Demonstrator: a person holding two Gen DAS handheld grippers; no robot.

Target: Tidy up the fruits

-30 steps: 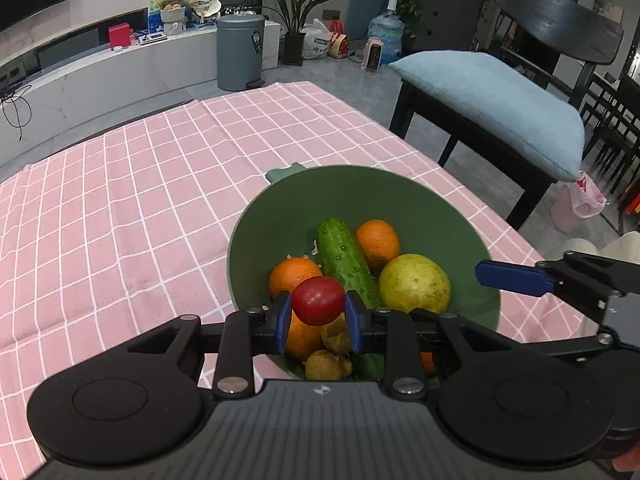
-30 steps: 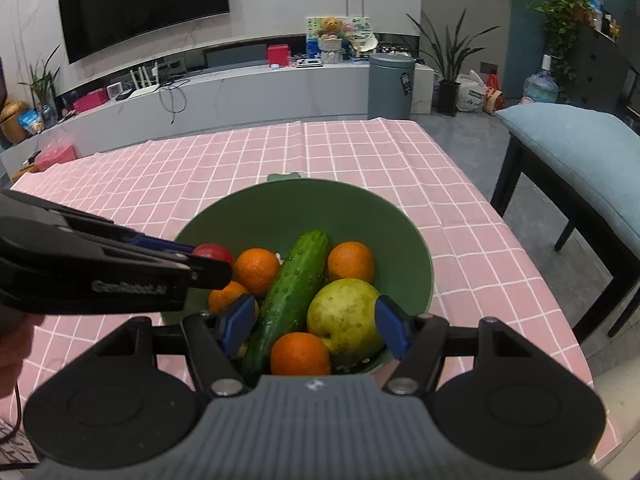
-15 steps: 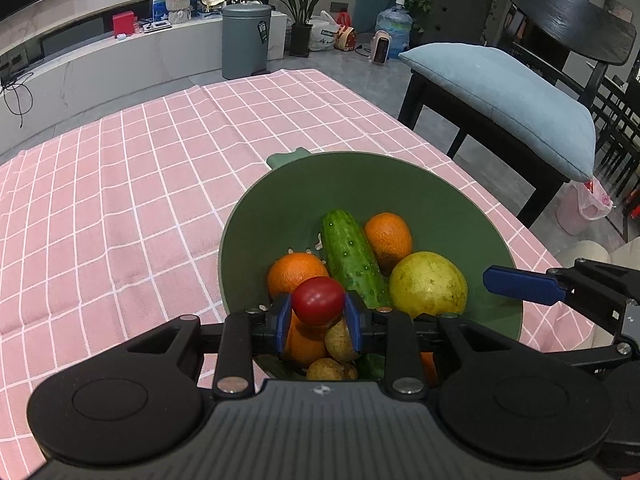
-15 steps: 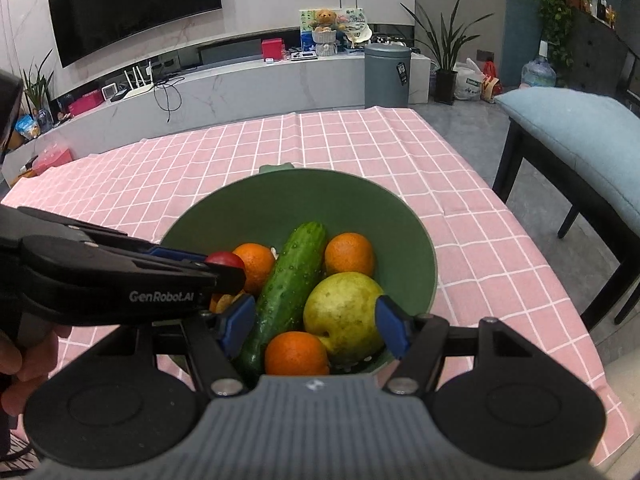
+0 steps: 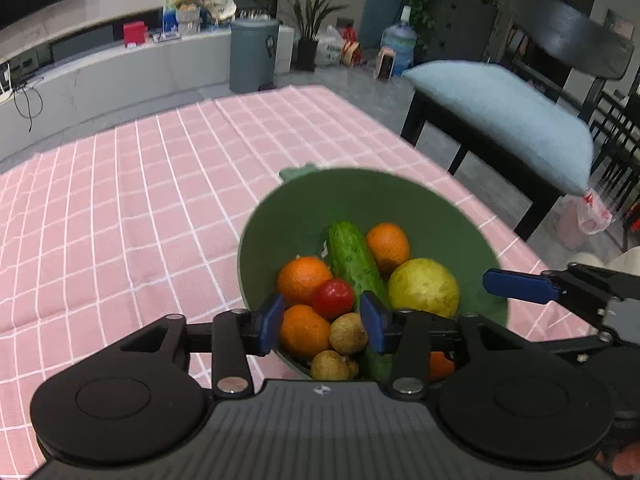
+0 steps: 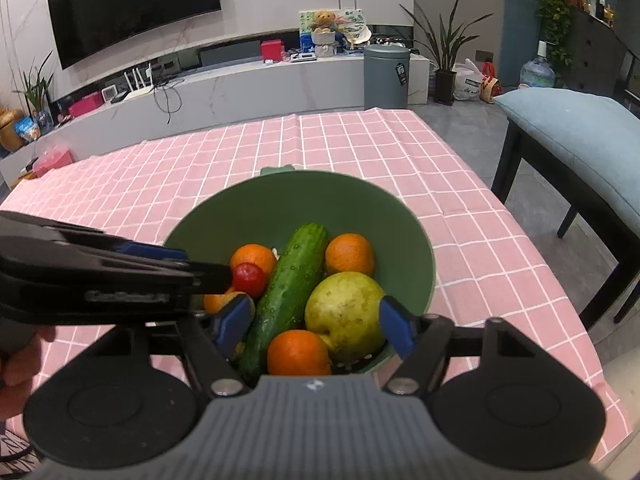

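Note:
A green bowl on the pink checked tablecloth holds a cucumber, several oranges, a yellow-green pear, small brown fruits and a red tomato. My left gripper is open over the bowl's near rim; the tomato lies among the fruit just beyond its fingers. My right gripper is open and empty, its jaws either side of the pear and an orange.
The tablecloth stretches left and behind the bowl. A black chair with a blue cushion stands off the table's right edge. A grey bin and a TV counter lie beyond the far edge.
My left gripper has opened and let go of the tomato, which now rests in the bowl against an orange and the cucumber. The right gripper has hardly moved.

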